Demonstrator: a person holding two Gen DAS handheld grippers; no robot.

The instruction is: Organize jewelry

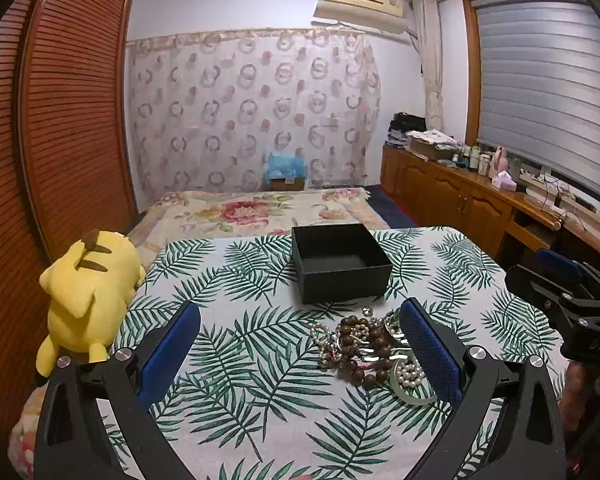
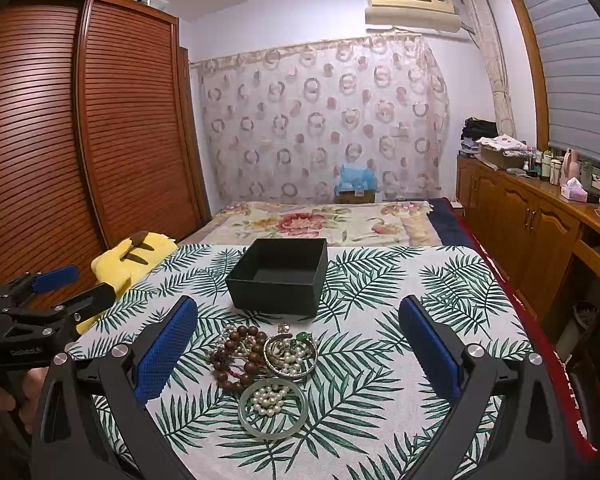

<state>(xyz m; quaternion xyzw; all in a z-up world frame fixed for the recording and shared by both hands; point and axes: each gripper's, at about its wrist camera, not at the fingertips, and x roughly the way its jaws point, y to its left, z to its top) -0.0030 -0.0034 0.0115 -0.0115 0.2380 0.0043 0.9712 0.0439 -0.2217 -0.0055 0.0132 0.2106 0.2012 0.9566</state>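
Both tools, left [image 1: 300, 344] and right [image 2: 298, 332], hover spread apart and empty. One jewelry pile [image 2: 262, 354] lies on the leaf-print surface [image 2: 400, 280], just before one empty black box [image 2: 278, 276]; one pale green bangle [image 2: 273, 408] rings loose pearls.

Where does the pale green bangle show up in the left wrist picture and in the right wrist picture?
Left wrist view: green bangle lower right, partly behind the gripper's right finger.
Right wrist view: green bangle lower centre, fully visible, pearls inside it.
Shared landmark: the black box, just beyond the jewelry pile in both.
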